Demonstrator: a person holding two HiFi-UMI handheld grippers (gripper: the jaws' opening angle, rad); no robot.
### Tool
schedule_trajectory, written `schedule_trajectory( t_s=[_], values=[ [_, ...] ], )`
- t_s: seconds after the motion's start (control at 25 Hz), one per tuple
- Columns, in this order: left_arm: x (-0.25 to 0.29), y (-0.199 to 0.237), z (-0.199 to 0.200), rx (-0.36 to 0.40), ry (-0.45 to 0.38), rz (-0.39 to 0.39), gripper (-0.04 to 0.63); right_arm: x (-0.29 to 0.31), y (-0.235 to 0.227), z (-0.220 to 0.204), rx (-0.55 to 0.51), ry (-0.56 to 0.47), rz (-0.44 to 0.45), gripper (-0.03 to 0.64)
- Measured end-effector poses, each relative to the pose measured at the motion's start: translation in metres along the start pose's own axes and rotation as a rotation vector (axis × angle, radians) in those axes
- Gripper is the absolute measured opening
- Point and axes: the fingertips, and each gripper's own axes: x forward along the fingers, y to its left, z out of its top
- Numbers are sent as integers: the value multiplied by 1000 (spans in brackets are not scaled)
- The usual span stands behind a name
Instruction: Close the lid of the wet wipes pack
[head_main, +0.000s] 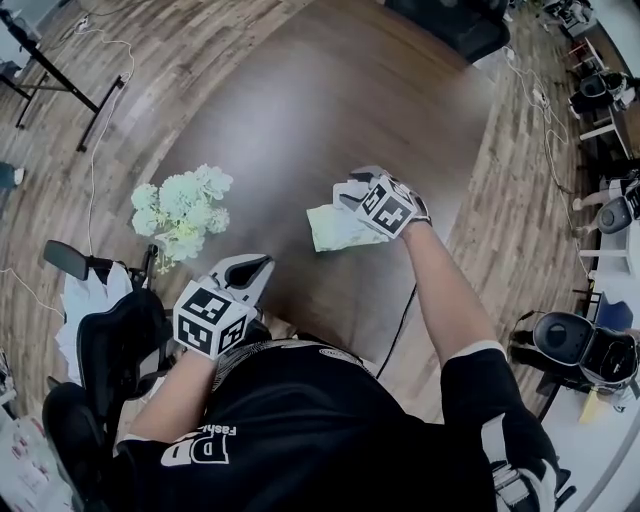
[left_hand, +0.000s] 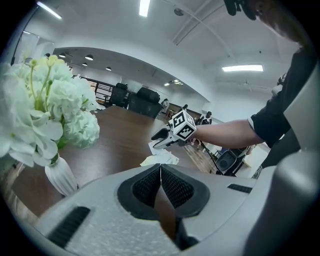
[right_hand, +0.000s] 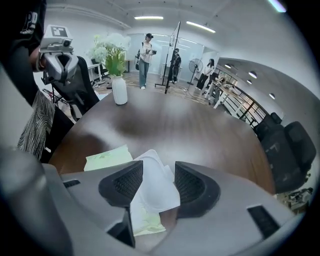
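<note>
Gaping right hand-held gripper (right_hand: 159, 182) straddles wet wipes pack (right_hand: 107, 159) lid (right_hand: 152, 172), seemingly untouched.

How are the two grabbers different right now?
The left gripper has its jaws pressed together with nothing between them; the right gripper has its jaws apart. The right gripper is over the wet wipes pack, its white flap between the jaws, while the left gripper is held away from it, nearer the flowers. Both are the same pale grey shape.

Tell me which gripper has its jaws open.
The right gripper, over the wet wipes pack: its jaws stand apart, while the left gripper's are pressed together.
</note>
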Motion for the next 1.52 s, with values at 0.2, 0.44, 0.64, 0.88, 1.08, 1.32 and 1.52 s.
schedule_trajectory(
  t_s=[0.2,0.44,0.64,0.88,1.08,1.32,1.52],
  values=[
    [1,-3,1,5,-3,-4,20,-7,0,-1,-6,1,-4,186],
    [2,-12,3,23,-10,-17,20,-21,5,-1,11,-24,-27,161],
    [1,-22,4,38,-16,-27,20,-34,11,-1,5,-31,-52,116],
    [3,-30,7,44,-22,-36,20,-46,19,-3,-49,-25,-76,89],
    [3,-37,7,50,-25,-40,20,-51,29,-9,-80,-12,-73,69],
    [-2,-40,5,48,-28,-34,20,-52,46,-20,-127,12,-59,58],
    [-2,-44,4,45,-30,-34,20,-52,56,-25,-127,10,-53,57]
  ],
)
